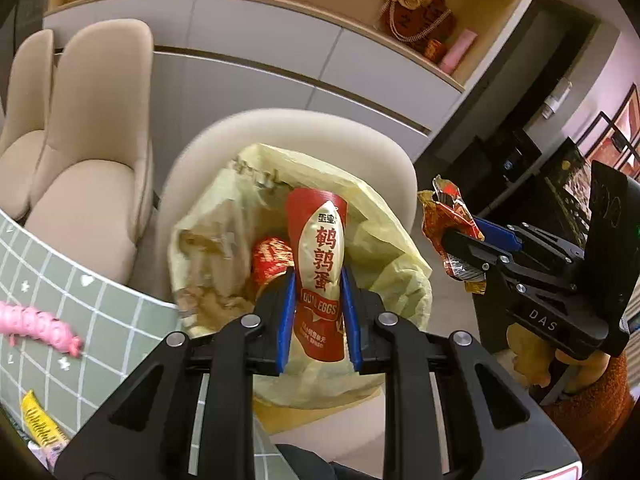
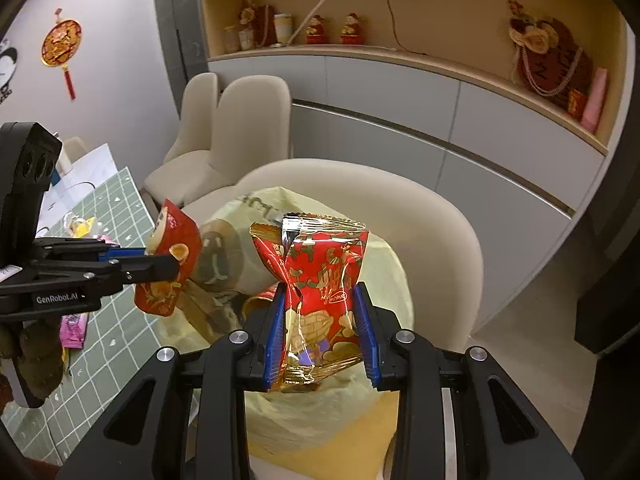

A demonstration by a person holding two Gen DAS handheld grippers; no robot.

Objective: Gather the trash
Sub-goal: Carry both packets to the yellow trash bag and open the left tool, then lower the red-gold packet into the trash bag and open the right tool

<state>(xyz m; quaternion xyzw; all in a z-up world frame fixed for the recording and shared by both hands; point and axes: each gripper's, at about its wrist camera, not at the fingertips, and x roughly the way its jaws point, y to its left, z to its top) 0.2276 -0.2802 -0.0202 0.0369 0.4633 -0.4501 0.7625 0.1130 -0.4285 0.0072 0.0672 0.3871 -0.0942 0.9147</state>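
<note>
My left gripper (image 1: 319,284) is shut on a red and white quail-egg packet (image 1: 320,264), held upright over the open yellow plastic bag (image 1: 384,240). That bag rests on a beige chair seat and has a red wrapper (image 1: 269,255) inside. My right gripper (image 2: 320,312) is shut on a crumpled red and gold snack bag (image 2: 320,276), also above the yellow bag (image 2: 384,280). In the left wrist view the right gripper (image 1: 460,240) shows at the right with its snack bag (image 1: 446,216). In the right wrist view the left gripper (image 2: 168,264) enters from the left with its packet (image 2: 172,256).
A green checked table (image 1: 72,300) lies at the left with a pink wrapper (image 1: 36,324) and a yellow wrapper (image 1: 40,428) on it. More beige chairs (image 1: 88,152) stand behind, before grey cabinets (image 2: 440,120). More wrappers (image 2: 74,328) lie on the table.
</note>
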